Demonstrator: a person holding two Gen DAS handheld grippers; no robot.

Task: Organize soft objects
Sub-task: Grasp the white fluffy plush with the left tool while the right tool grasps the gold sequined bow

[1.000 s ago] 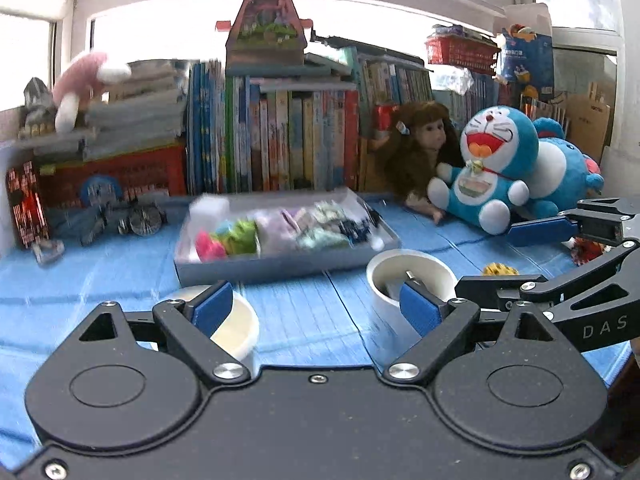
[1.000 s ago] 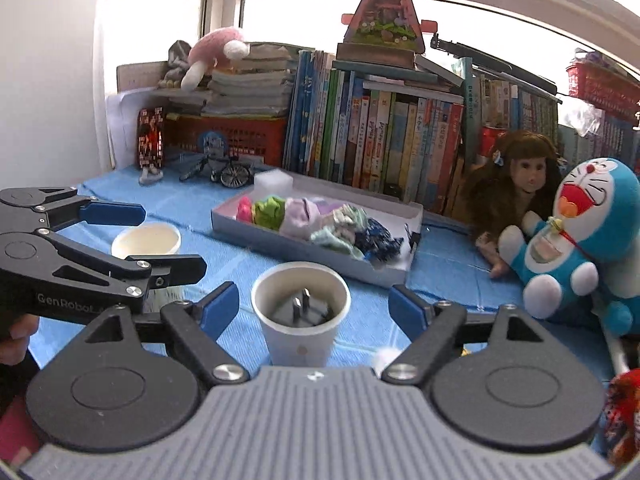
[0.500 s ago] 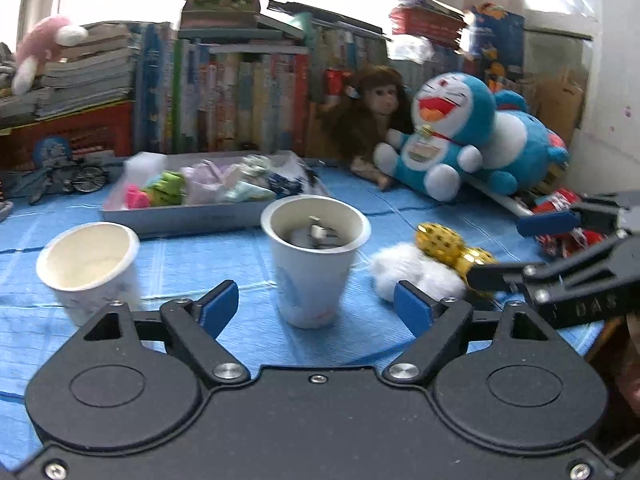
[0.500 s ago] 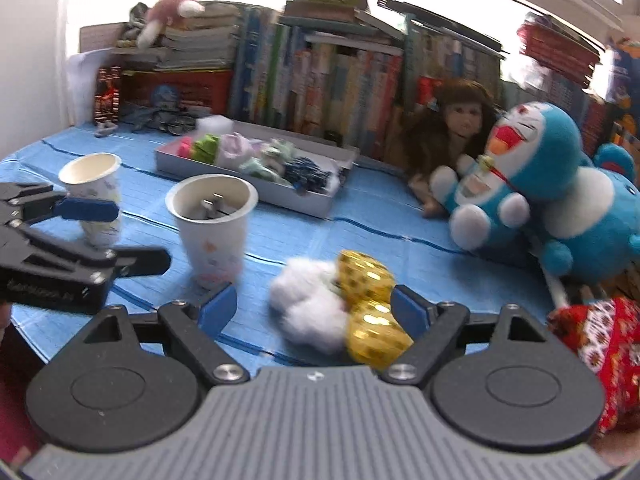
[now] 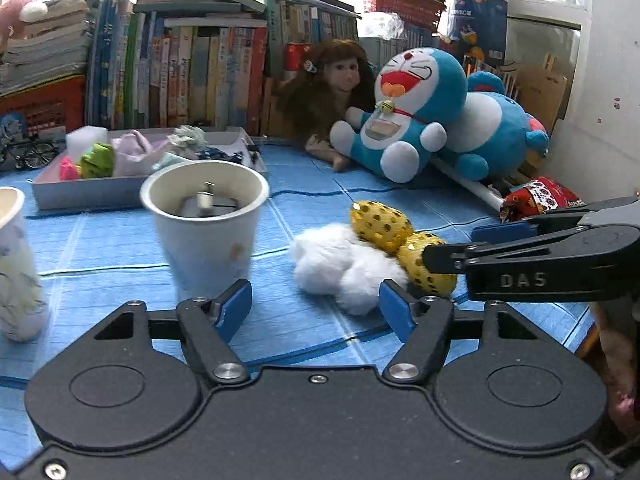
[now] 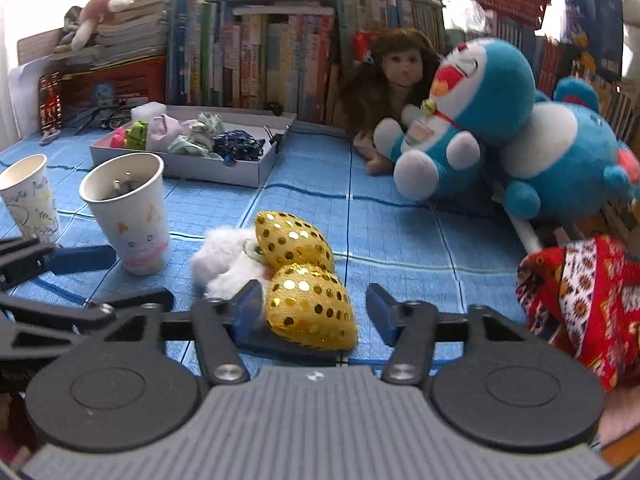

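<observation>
I have my right claw (image 6: 314, 306) low over the blue counter (image 6: 420, 240), its blue pads apart and just narrowed, with the nearer gold sequined heart (image 6: 310, 306) sitting between them; the left pad looks to be at the heart's edge, the right pad stands clear of it. The second gold heart (image 6: 290, 238) lies just behind, touching the first, and a white fluffy pompom (image 6: 224, 260) is pressed against both on their left. My left claw (image 5: 316, 306) has also just been narrowing, its pads apart with nothing between them, pointing at the pompom (image 5: 340, 260) from just in front. Two paper cups (image 6: 128, 216) stand to the left of the pile, and a shallow grey tray (image 6: 192, 168) of small cloth items sits behind them.
</observation>
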